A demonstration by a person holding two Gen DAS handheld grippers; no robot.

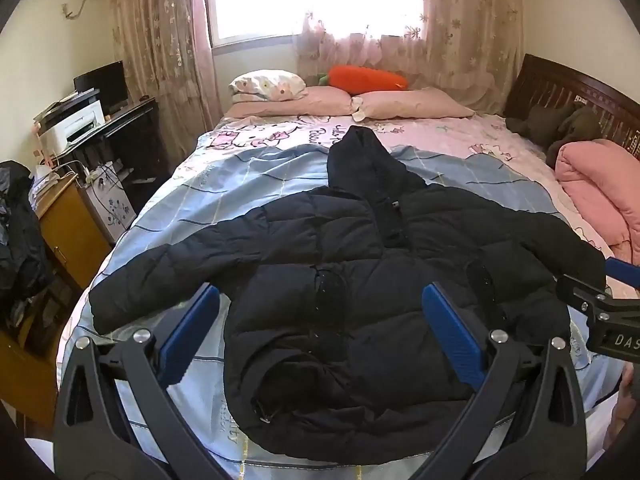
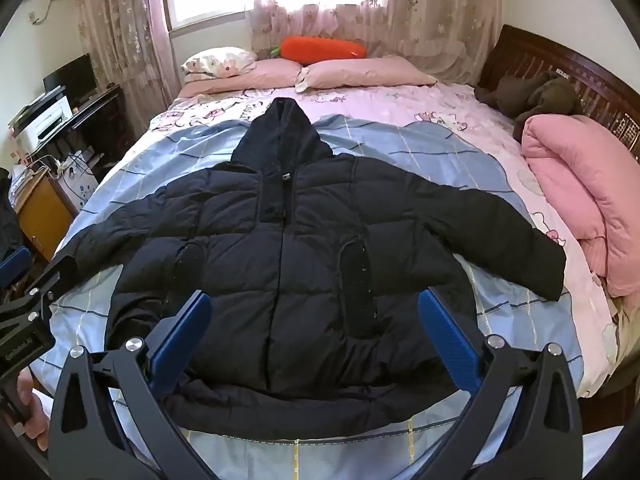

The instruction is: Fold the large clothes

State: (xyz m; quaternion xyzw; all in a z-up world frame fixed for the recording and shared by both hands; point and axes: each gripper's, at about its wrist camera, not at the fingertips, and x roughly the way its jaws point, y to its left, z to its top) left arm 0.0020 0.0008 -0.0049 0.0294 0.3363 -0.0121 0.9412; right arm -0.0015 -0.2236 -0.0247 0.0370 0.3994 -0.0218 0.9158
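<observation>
A black hooded puffer jacket lies spread flat on the bed, front up, hood toward the pillows and both sleeves stretched outward. My left gripper hovers open above the jacket's lower left part, blue pads wide apart with nothing between them. My right gripper hovers open over the jacket's lower hem area, also holding nothing. In the left wrist view the right gripper shows at the right edge, by the end of the sleeve. The left gripper shows at the left edge of the right wrist view.
The bed's light blue and pink sheet carries pillows, an orange carrot cushion, a folded pink quilt and dark olive clothes by the headboard. A desk with a printer and a wooden cabinet stand left of the bed.
</observation>
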